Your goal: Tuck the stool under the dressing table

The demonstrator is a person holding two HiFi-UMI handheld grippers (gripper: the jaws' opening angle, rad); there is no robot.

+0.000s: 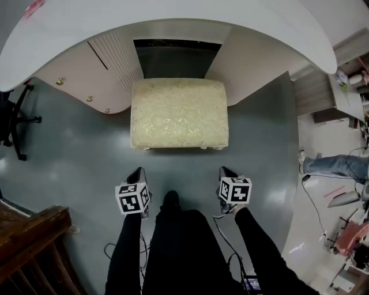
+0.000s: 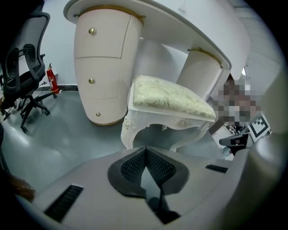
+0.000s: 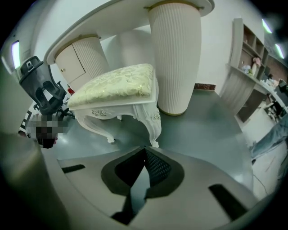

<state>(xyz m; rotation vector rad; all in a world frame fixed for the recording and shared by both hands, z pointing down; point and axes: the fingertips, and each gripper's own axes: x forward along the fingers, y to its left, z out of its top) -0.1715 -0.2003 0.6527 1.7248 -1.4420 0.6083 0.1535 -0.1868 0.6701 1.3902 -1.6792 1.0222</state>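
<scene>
A white carved stool point(image 1: 179, 112) with a cream patterned cushion stands at the mouth of the gap between the two pedestals of the white dressing table point(image 1: 173, 17). Its far edge lies just under the curved tabletop. My left gripper point(image 1: 136, 171) and right gripper point(image 1: 226, 171) hang a little short of the stool's near side, touching nothing. Both are shut and hold nothing. The left gripper point(image 2: 145, 149) faces the stool point(image 2: 171, 96) and the drawer pedestal point(image 2: 101, 67). Ahead of the right gripper point(image 3: 145, 148) are the stool's near right leg point(image 3: 153, 126) and the fluted pedestal point(image 3: 175, 54).
A black office chair point(image 1: 14, 121) stands at the left, with a red fire extinguisher point(image 2: 52, 78) near it. Dark wooden furniture point(image 1: 34, 242) fills the bottom left corner. Someone's jeans-clad leg point(image 1: 334, 166) and cluttered shelves point(image 3: 247, 58) are on the right. Cables point(image 1: 222, 230) trail by my feet.
</scene>
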